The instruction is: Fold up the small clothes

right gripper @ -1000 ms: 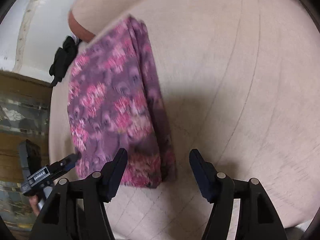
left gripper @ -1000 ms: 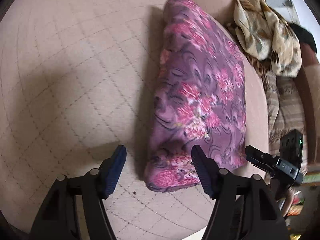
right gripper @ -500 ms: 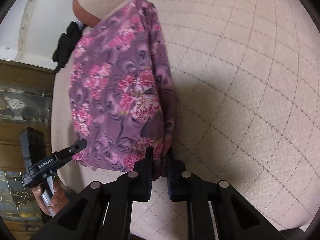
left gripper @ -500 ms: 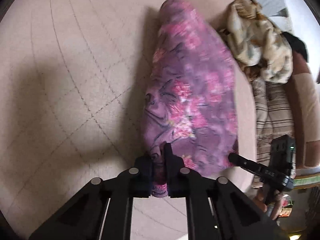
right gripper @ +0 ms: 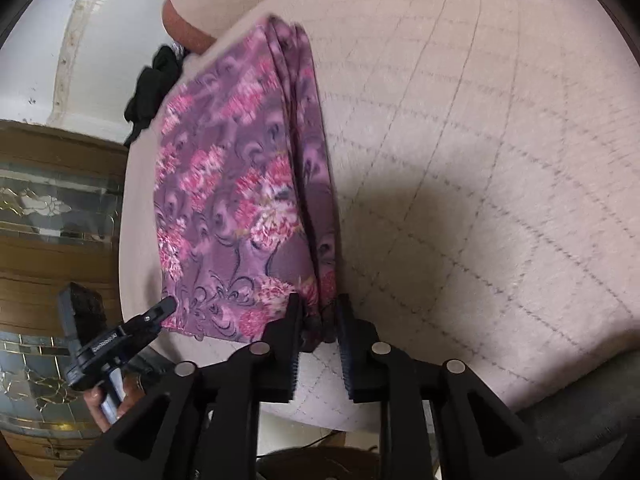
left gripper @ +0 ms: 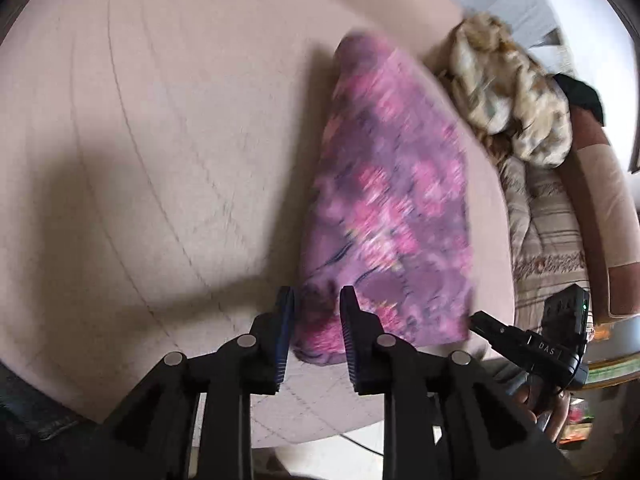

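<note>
A folded purple garment with pink flowers (left gripper: 392, 208) (right gripper: 240, 184) lies on a beige quilted cushion (left gripper: 140, 160) (right gripper: 480, 140). My left gripper (left gripper: 316, 312) stands at its near left corner. Its jaws are opening, and the bunched corner sits loose between the blue pads. My right gripper (right gripper: 318, 312) is at the near right corner. Its jaws are opening as well, with the layered fold edge between them. Each gripper shows at the side of the other's view: the right gripper (left gripper: 476, 318) and the left gripper (right gripper: 168, 304).
A heap of beige patterned clothes (left gripper: 508, 92), a black garment (left gripper: 580, 92) (right gripper: 154, 84) and striped cloth (left gripper: 548, 220) lie past the garment's right side. A wooden cabinet with glass panels (right gripper: 48, 208) stands to the left. The cushion's front edge (right gripper: 280, 412) is just below the grippers.
Both grippers went from wide open to clamped on the garment's near corners, then parted partway. Both views shifted and blurred as the hands moved with the cloth.
</note>
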Tool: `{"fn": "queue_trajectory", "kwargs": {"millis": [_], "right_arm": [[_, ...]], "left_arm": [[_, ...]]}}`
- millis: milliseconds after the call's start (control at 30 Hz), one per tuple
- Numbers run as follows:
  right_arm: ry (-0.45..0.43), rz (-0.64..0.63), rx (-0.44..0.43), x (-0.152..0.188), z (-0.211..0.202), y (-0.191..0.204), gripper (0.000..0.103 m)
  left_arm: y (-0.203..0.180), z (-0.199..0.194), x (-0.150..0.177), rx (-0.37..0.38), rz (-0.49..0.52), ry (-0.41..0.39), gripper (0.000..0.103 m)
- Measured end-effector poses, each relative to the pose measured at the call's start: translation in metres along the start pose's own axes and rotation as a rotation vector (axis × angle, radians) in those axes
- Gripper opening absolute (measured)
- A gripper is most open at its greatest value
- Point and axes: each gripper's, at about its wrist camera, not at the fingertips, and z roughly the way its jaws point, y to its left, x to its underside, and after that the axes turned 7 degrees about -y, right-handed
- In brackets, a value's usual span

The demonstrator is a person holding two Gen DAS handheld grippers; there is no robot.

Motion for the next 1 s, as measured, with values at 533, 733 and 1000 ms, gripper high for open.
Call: {"fn": "queue_trajectory", "kwargs": {"millis": [533,733,1000], "right_arm": [[-0.028,-0.158,0.092,-0.142,0.065,0.066,0.047],[0.075,-0.128,0.073,-0.145,0.099,0.045,0.008],[0.116,-0.15,0.157,-0.147,0.111,0.035,0.006]], "left_arm": [[-0.044,0.062,-0.128,-0.037,0.115,-0.008,0.065],[-0.011,0.108,-0.114,0.044,-0.037,0.045,0.04],[-0.009,0.111,-0.117,0.032,-0.055,0.079,0.053]]}}
